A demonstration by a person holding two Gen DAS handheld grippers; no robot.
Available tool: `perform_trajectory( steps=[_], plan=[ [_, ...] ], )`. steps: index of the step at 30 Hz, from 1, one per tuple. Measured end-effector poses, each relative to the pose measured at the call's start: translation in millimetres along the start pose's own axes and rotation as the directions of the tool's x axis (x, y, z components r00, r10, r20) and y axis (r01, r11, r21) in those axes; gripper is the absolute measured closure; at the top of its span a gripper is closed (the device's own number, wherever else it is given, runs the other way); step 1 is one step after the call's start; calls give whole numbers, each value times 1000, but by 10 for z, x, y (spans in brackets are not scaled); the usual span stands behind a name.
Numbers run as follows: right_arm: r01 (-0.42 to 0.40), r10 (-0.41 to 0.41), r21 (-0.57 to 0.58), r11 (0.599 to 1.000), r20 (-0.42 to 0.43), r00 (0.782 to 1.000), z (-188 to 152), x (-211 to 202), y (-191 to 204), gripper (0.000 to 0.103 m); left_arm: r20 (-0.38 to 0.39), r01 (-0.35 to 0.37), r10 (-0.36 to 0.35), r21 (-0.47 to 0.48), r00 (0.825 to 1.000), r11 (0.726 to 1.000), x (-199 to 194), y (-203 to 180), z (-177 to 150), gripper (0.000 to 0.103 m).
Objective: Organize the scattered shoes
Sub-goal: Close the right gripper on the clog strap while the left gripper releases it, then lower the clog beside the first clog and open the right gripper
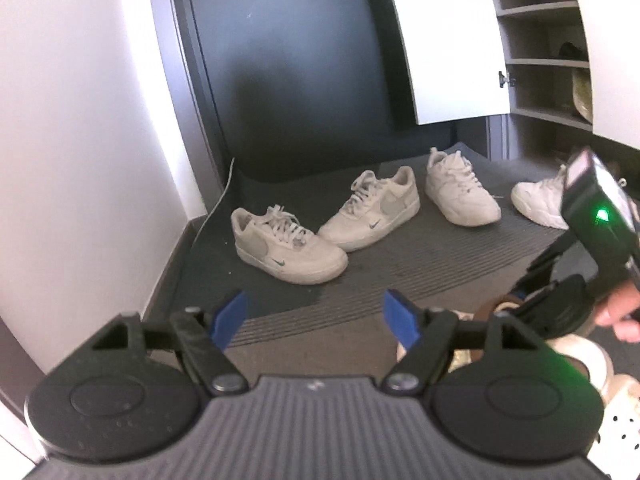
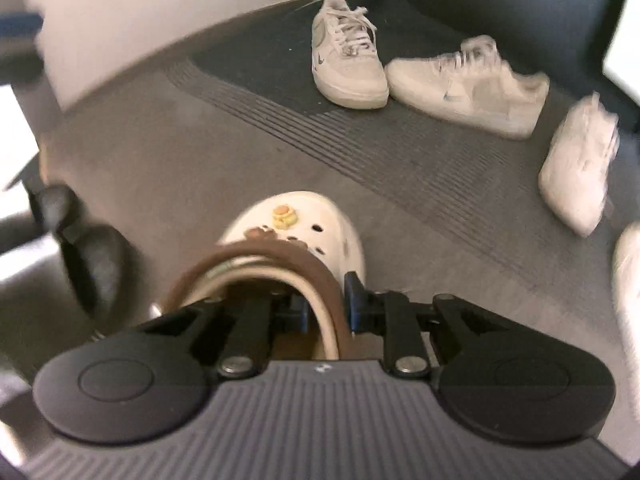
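My right gripper (image 2: 326, 308) is shut on the heel rim and brown strap of a cream clog (image 2: 296, 224) with charms on its toe. The clog sits low over the grey floor mat (image 2: 200, 152). My left gripper (image 1: 316, 322) is open with nothing between its blue pads, just above the mat. Ahead of it lie two grey-white laced sneakers (image 1: 288, 244) (image 1: 372, 210), their toes nearly touching. Farther right are two white sneakers (image 1: 460, 192) (image 1: 540, 200). All of these show blurred in the right wrist view too.
A shoe cabinet (image 1: 536, 60) with several shelves stands at the back right, its white door (image 1: 452, 40) swung open. A dark door (image 1: 300, 60) is behind the sneakers and a white wall (image 1: 80, 120) is on the left. A hand (image 1: 620, 312) holds the right gripper unit; perforated cream plastic (image 1: 620, 424) shows below.
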State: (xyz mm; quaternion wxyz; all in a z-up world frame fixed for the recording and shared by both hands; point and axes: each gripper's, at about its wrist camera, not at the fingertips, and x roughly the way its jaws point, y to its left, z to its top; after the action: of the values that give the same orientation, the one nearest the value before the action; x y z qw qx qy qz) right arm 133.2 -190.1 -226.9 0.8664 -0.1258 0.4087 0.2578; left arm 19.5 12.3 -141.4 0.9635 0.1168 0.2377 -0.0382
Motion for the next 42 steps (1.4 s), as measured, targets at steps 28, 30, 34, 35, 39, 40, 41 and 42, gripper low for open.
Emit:
perform_trajectory(
  steps=[28,30,34,35,39,40,41,42],
  plan=[
    [142,-143,529,837,-38,989,-1171,-743,1128,83,-40,40,-43,-70,998,997,29,-210,-6,26],
    [151,-160,512,846,-26,987,-1215,-745,1231,82,-53,50,-53,-59,997,997,25,-282,-51,26],
    [184,-190,483,856,-38,981,-1178,-691,1340,82,-68,72,-75,-42,995,996,12,-410,-108,26],
    [196,-200,476,857,-43,979,-1164,-672,1362,82,-70,77,-79,-38,994,996,15,-440,-114,26],
    [230,-222,399,888,-68,973,-1176,-652,1486,78,-75,92,-95,-45,993,995,27,-505,-113,26],
    [208,-197,406,890,-67,978,-1192,-667,1461,76,-72,92,-95,-45,993,995,18,-519,-111,26],
    [174,-163,424,889,-62,985,-1213,-690,1416,70,-70,93,-96,-44,993,995,15,-530,-107,26],
    [140,-128,441,886,-56,990,-1233,-713,1371,66,-69,93,-96,-43,993,995,20,-540,-104,26]
  ],
)
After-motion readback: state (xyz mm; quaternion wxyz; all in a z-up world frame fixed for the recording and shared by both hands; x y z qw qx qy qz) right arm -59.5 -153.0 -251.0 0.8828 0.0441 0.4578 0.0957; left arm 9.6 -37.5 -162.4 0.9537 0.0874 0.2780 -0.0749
